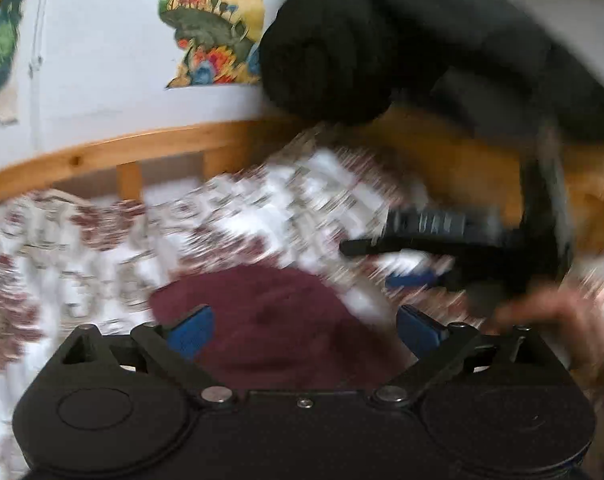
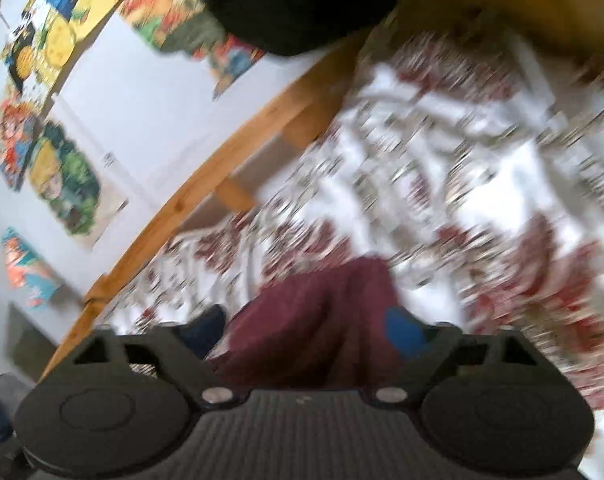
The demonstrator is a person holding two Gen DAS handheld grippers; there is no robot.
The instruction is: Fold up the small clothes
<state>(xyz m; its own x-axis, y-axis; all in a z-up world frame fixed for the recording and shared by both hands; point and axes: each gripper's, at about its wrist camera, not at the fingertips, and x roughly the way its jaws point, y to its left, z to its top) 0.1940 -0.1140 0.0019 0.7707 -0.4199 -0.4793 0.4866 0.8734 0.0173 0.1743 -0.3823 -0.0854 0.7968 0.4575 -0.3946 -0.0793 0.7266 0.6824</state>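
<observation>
Maroon garment (image 1: pixel 270 320) lying on the floral bedspread (image 1: pixel 62 248), directly ahead of the left gripper (image 1: pixel 302 328), jaws wide and empty, blue pads (image 1: pixel 192 330) flanking the cloth without pinching it; likewise under the right gripper (image 2: pixel 305 332), jaws spread, nothing gripped, cloth rumpled between. Heavy blur in both views: risk of closing on bedspread together with garment, or on one layer only, dragging the fold askew. Farther off, wooden bed frame (image 1: pixel 102 156), rolled black blanket (image 1: pixel 333 52).
</observation>
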